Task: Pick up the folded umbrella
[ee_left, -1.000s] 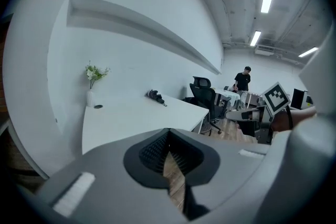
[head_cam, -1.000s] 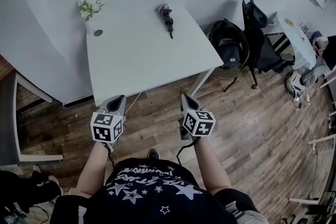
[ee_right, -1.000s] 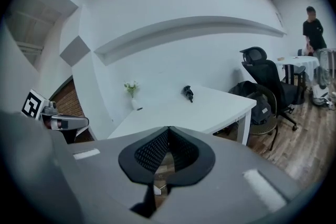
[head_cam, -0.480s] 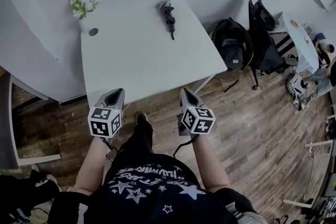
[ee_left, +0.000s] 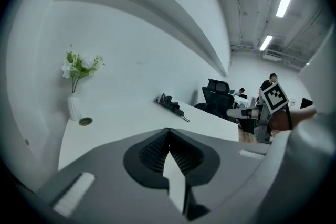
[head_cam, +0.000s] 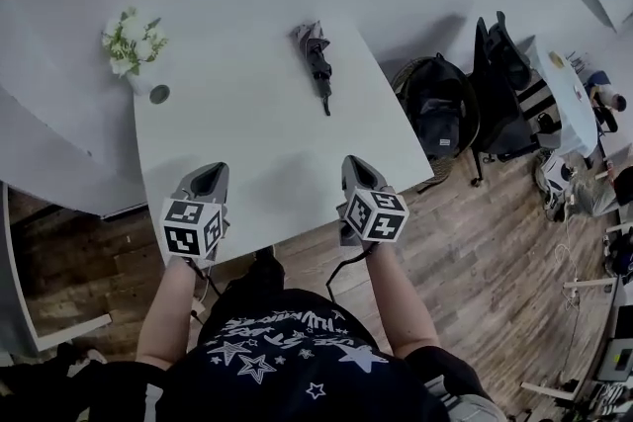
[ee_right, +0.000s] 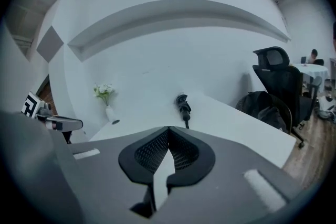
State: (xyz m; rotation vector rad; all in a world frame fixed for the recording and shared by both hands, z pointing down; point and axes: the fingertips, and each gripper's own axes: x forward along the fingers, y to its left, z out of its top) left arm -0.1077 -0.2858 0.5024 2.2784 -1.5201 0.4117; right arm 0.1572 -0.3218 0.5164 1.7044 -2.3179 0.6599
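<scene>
A dark folded umbrella (head_cam: 317,61) lies on the white table (head_cam: 247,143) near its far right side; it also shows in the left gripper view (ee_left: 170,105) and the right gripper view (ee_right: 183,107). My left gripper (head_cam: 211,178) hovers over the table's near edge at the left, jaws closed together with nothing between them. My right gripper (head_cam: 356,170) is over the near edge at the right, also shut and empty. Both point toward the umbrella, which lies well ahead of them.
A white vase of flowers (head_cam: 132,44) stands at the table's far left corner beside a round cable hole (head_cam: 159,94). A black backpack in a basket (head_cam: 435,104) and an office chair (head_cam: 499,74) stand right of the table on the wood floor.
Both grippers have moved forward from over the floor to above the table's near edge. The table and umbrella appear closer. The jaws stayed closed.
</scene>
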